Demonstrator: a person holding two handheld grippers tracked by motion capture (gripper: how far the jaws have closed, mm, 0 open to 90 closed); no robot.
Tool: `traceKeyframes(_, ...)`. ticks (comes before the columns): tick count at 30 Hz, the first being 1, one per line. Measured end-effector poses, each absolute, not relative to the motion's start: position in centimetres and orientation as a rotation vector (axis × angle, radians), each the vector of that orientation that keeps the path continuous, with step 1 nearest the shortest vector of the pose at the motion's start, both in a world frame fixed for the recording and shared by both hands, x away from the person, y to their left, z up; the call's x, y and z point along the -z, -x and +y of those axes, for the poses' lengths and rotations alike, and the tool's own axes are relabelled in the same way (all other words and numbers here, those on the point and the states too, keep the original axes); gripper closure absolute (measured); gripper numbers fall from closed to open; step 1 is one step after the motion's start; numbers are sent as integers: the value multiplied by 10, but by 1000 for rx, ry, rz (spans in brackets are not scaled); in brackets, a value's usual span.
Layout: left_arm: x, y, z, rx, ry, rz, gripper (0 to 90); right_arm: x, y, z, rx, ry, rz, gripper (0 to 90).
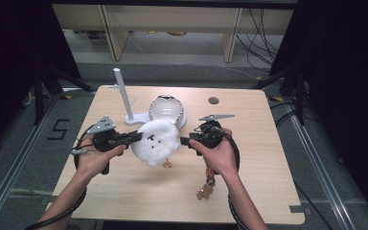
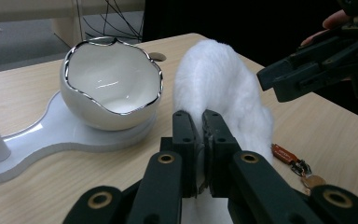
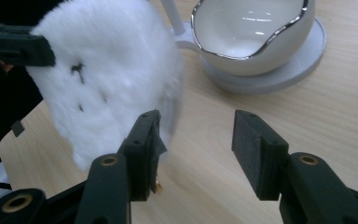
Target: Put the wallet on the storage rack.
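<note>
A white fluffy plush with small black face marks hangs above the table's middle. My left gripper is shut on its edge; in the left gripper view the jaws pinch the fur at the left gripper's tips. My right gripper is at the plush's other side, open. In the right gripper view the plush lies beside the left jaw, and bare table shows across the gap of the right gripper. A small metal clasp dangles under the plush.
A white egg-shaped bowl with a silver rim sits on a white stand with an upright post just behind the plush. A keychain with brown tags lies near the front right. A grommet hole is at the back.
</note>
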State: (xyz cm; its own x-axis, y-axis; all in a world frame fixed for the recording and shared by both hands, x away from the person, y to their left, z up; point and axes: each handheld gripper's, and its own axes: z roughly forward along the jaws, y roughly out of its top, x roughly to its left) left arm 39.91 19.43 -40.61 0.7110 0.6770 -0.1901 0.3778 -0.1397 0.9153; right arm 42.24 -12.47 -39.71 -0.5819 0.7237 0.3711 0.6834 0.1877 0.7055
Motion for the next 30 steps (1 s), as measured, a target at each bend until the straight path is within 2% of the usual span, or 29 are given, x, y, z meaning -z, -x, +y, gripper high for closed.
traceKeyframes(15,406,-397,183,-318,-1740,811,844,398,-437,-110,-1460,-1359,2403,523)
traceKeyframes(19,406,-396,181,-310,-1730,792,844,397,-440,-108,-1525,-1352,2405,547)
traceKeyframes(23,406,-395,181,-318,-1725,801,844,395,-441,-107,-1483,-1309,2409,624)
traceKeyframes(24,406,-395,181,-316,-1722,802,843,394,-441,-108,-1485,-1308,2411,667)
traceKeyframes(30,407,-396,181,-309,-1718,806,841,392,-440,-107,-1465,-1262,2418,763)
